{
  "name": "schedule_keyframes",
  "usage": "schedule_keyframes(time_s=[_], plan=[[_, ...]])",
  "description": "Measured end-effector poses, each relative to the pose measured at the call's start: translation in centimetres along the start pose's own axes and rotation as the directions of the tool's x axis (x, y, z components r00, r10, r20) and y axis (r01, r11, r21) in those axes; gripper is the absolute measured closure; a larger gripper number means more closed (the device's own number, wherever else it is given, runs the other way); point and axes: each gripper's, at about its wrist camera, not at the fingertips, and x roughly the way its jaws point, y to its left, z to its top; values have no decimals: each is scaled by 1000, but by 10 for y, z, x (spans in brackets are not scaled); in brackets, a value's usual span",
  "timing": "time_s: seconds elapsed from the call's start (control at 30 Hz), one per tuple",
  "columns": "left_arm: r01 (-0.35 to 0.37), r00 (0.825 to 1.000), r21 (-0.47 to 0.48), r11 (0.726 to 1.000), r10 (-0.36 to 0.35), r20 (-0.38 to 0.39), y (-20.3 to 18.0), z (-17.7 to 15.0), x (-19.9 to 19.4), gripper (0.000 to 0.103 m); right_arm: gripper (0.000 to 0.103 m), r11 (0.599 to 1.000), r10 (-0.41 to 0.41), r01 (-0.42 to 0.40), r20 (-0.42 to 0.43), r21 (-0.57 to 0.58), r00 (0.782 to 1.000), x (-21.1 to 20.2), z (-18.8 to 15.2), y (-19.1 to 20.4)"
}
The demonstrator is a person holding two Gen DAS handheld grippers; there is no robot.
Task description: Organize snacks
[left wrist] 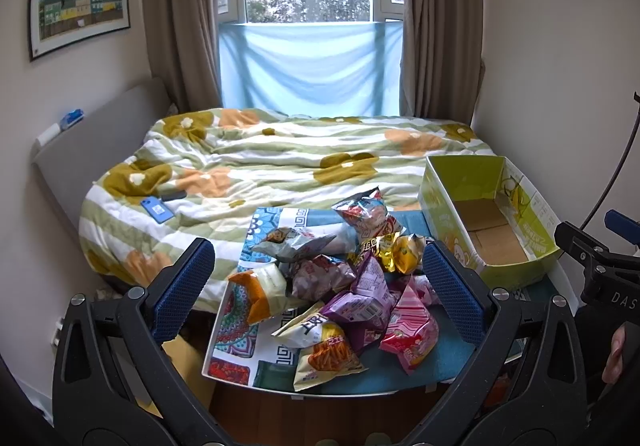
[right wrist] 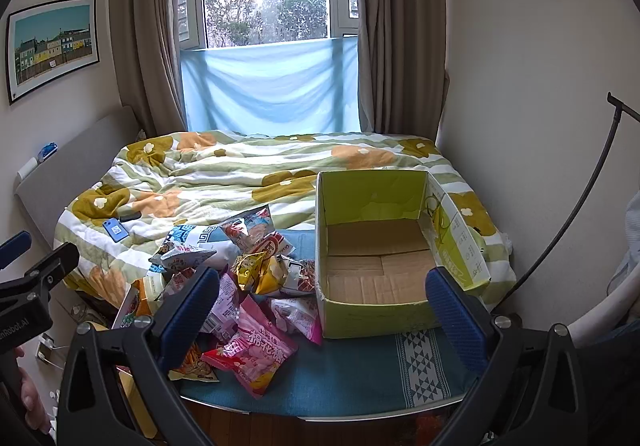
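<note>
A heap of snack bags (left wrist: 340,278) lies on a small table with a blue patterned cloth (left wrist: 436,366) at the foot of the bed. It also shows in the right wrist view (right wrist: 248,294). An open, empty green cardboard box (left wrist: 488,222) stands on the table to the right of the heap, and fills the middle of the right wrist view (right wrist: 376,258). My left gripper (left wrist: 320,286) is open and empty, held above the heap. My right gripper (right wrist: 320,310) is open and empty, in front of the box's near wall.
A bed with a flowered quilt (left wrist: 280,166) lies behind the table, with a blue phone (left wrist: 157,209) on it. A grey headboard (left wrist: 92,142) is at the left. White walls close in on both sides. A black cable (right wrist: 576,206) hangs at the right.
</note>
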Motion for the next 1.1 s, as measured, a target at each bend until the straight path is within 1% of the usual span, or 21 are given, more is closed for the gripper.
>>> schedule_keyframes(time_s=[0.67, 1.1], plan=[[23, 1000, -20, 1000, -23, -12, 2, 0, 6, 0, 0, 1000, -1, 1, -1, -1, 1000, 0, -1, 1], [15, 1000, -25, 1000, -16, -13, 4, -1, 5, 0, 0, 1000, -1, 1, -7, -2, 1000, -1, -3, 2]])
